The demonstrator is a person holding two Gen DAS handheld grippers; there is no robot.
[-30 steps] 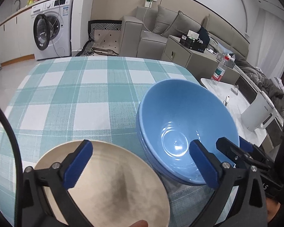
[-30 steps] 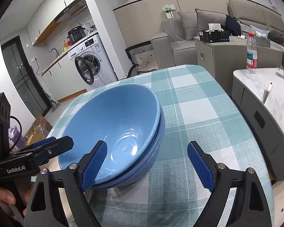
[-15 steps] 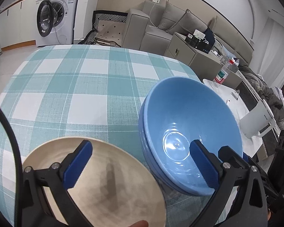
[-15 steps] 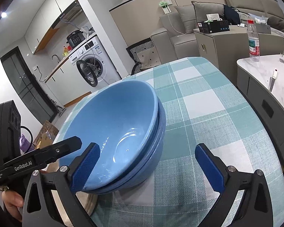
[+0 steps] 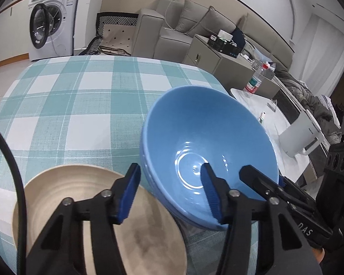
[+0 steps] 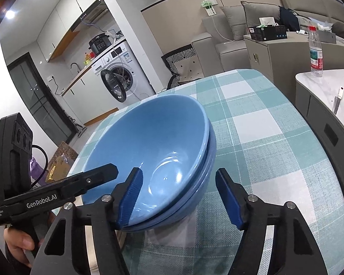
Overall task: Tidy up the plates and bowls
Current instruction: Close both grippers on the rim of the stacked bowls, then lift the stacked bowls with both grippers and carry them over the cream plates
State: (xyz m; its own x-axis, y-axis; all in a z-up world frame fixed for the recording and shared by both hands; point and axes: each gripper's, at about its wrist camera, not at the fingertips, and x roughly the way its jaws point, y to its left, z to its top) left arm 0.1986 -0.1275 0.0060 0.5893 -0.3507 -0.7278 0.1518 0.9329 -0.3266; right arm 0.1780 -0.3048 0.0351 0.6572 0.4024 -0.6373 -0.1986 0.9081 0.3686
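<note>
Through the left wrist camera, we see the left gripper with its blue-padded fingers set partly apart, neither wide nor closed. They straddle the near left rim of the stacked blue bowls: the right finger lies over the inside of the top bowl, the left finger stands outside the wall, and whether either pad touches the bowl cannot be determined. Below the left finger and just beside the bowls rests a beige plate on the teal checked tablecloth. To the right of the fingers, one black finger of the right gripper reaches to the bowl rim. Through the right wrist camera, we see the right gripper with a moderate gap between its fingers, placed across the near rim of the same stacked blue bowls; the left pad sits in front of the inner wall, the right pad stands outside over the tablecloth, and contact cannot be confirmed. To the left of these fingers, the left gripper, marked GenRobot.AI, extends to the bowl rim, held by a hand.
</note>
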